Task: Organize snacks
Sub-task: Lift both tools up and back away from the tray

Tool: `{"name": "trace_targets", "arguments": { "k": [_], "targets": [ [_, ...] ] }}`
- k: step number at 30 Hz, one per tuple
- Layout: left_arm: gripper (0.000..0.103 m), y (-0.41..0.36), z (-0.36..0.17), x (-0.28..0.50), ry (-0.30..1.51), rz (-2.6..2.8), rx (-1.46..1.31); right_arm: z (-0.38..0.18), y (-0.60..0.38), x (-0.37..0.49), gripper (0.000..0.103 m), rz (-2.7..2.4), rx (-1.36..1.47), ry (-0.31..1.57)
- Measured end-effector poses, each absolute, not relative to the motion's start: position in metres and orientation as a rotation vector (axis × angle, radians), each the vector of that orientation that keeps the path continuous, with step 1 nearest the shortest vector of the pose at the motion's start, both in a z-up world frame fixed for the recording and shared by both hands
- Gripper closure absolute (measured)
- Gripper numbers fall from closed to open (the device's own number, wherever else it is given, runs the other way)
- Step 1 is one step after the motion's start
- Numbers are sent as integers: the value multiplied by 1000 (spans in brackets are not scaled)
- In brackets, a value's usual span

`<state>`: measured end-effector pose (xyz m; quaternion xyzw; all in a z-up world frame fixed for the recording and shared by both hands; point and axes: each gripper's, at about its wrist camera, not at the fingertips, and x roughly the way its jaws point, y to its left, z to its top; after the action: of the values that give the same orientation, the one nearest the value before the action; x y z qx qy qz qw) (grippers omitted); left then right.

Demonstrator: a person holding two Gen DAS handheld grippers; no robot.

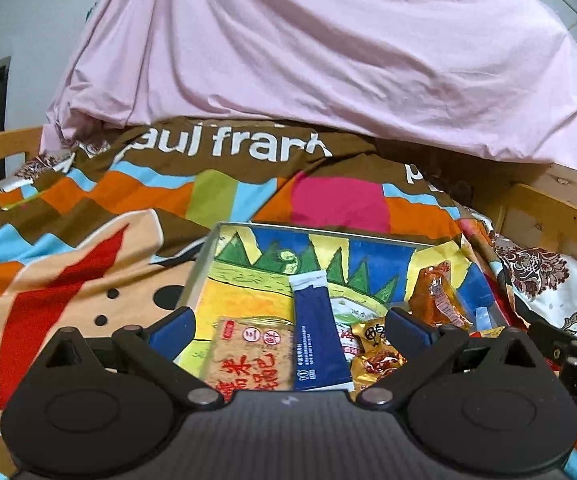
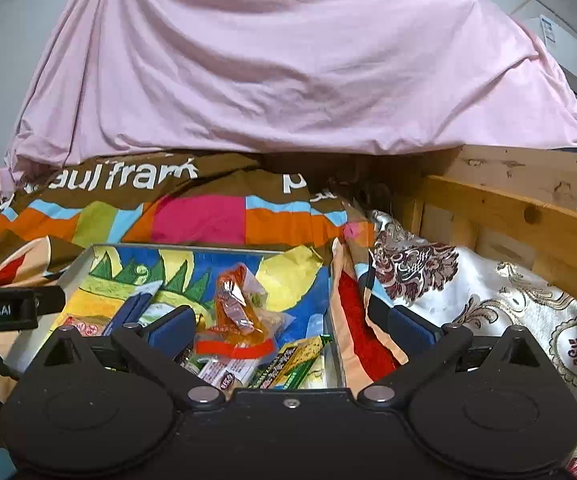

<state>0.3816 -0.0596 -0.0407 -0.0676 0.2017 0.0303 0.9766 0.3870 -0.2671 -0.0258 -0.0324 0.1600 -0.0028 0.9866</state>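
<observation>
A shallow metal tray with a colourful painted bottom lies on the bed and holds several snack packets. My left gripper hovers open over its near side, above a dark blue stick packet, a tan packet with red characters and a gold-and-red wrapped snack. An orange packet lies at the tray's right. My right gripper is open over the same tray, above the orange packet, a red-and-white packet and a green packet.
A bright patterned quilt covers the bed, with a pink sheet heaped behind it. A wooden bed rail runs along the right, beside a floral satin cloth. The left gripper's body shows at the right wrist view's left edge.
</observation>
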Motion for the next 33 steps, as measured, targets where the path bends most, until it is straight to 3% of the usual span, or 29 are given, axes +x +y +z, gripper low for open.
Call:
{"name": "trace_targets", "arguments": {
  "k": [33],
  "targets": [
    [0, -45, 10, 284, 327, 88, -119, 31, -256, 309, 1, 113, -15, 230]
  ]
}}
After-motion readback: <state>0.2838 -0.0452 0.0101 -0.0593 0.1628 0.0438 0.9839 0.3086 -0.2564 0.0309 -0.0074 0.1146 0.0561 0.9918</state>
